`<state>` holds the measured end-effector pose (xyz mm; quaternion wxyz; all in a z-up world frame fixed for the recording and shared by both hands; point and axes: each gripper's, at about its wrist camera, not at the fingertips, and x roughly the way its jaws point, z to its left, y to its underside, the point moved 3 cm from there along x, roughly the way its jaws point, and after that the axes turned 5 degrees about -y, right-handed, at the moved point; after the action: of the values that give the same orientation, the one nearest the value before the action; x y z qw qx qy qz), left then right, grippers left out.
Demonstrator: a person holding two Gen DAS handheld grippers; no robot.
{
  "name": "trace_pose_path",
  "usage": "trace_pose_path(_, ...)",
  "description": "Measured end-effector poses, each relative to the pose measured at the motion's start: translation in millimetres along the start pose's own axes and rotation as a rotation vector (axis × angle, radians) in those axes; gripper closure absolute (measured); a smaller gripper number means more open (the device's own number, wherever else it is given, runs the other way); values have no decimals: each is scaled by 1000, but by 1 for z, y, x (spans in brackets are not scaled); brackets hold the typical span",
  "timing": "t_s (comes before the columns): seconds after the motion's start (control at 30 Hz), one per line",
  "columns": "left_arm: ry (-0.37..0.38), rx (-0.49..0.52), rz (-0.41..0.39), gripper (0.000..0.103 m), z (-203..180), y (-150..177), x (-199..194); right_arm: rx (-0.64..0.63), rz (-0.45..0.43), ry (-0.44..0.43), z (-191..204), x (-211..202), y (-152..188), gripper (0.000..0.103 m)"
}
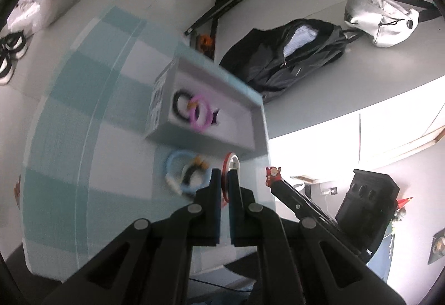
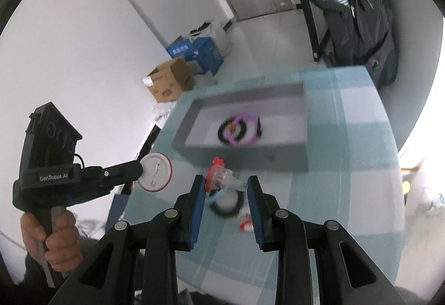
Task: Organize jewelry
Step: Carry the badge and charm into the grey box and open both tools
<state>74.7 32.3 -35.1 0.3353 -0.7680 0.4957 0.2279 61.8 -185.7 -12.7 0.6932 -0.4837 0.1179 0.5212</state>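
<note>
Both grippers are carrying jewelry above the table (image 2: 347,166): the right gripper (image 2: 226,188) is pinching a red-topped clear trinket (image 2: 222,175), its long axis lying crosswise between the pads, and the left gripper (image 1: 225,180), clamped tight, is gripping a red-rimmed badge (image 1: 230,166) edge-on. Ahead of both, nearer the right, the tray (image 2: 239,156) is holding black and pink bracelets (image 2: 242,128).

Bright daylight, motion blur (fisheye-warped edges)

Left claw (image 1: 224,180) clamped tight, right claw (image 2: 225,185) part-closed
</note>
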Motion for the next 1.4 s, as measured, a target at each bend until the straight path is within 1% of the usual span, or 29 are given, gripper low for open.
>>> trace_pose_path(0.07,16,12,-8,103,-6,-9,-1,10,-6,4,-4,0,-11,74)
trace_pose_path(0.2,4,29,-17,103,-15,-26,8,5,-4,3,-9,6,-32,74)
trace_pose_path(0.37,-51,42,-9,103,-16,-43,23,-19,5,1,-11,20,-59,74)
trace_pose_path(0.53,-134,107,-2,103,-25,-51,44,-51,4,-9,-11,35,-83,74)
trace_pose_path(0.67,-164,131,14,103,-24,-54,59,-54,14,-5,-19,48,-87,74)
trace_pose_path(0.8,-185,141,25,103,-18,-56,71,7,46,-22,-36,64,-82,74)
trace_pose_path(1.0,-178,140,52,103,-15,-57,77,38,77,-27,-47,79,-81,74)
trace_pose_path(1.2,-141,104,81,103,-7,-57,84,38,99,-33,-46,89,-80,74)
trace_pose_path(1.33,-101,89,80,103,-7,-59,83,33,108,-43,-43,91,-79,71)
trace_pose_path(1.4,-82,82,88,99,-7,-60,81,19,97,-48,-40,89,-78,66)
